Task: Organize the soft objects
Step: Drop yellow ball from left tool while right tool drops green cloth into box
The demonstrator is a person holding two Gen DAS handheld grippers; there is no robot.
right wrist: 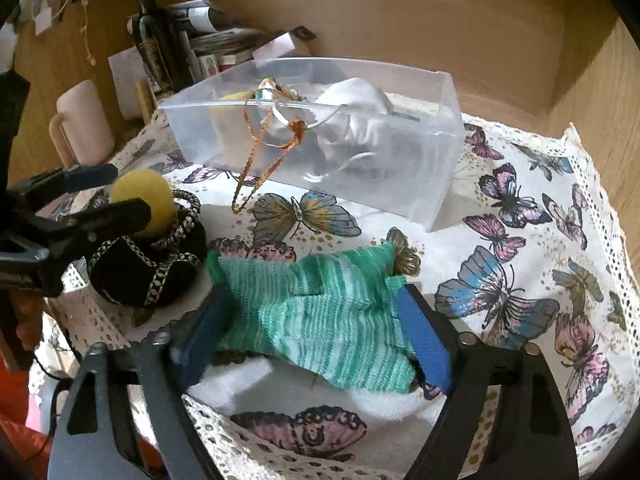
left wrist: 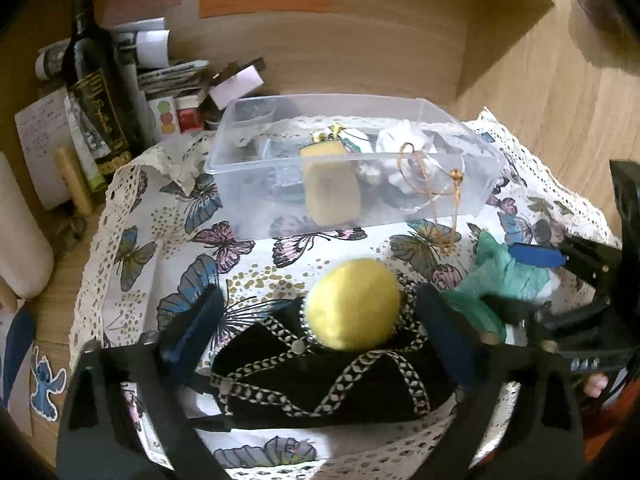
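A yellow soft ball (left wrist: 354, 304) rests on a black pouch with braided trim (left wrist: 320, 376). My left gripper (left wrist: 320, 320) is open, its blue pads on either side of the ball and pouch. A green knitted sock (right wrist: 320, 316) lies on the butterfly cloth (right wrist: 520, 240). My right gripper (right wrist: 316, 336) is open, its pads on either side of the sock. A clear plastic box (left wrist: 352, 160) behind holds a yellow sponge (left wrist: 330, 188), white cloth (left wrist: 404, 140) and an orange cord (left wrist: 432, 196) hanging over its rim. The box (right wrist: 320, 136), ball (right wrist: 144, 200) and pouch (right wrist: 148, 268) also show in the right wrist view.
A dark wine bottle (left wrist: 96, 76), papers and small boxes crowd the wooden corner behind the box. A pale pink mug (right wrist: 82, 124) stands left of the cloth. A wooden wall (right wrist: 440, 20) closes the back and right.
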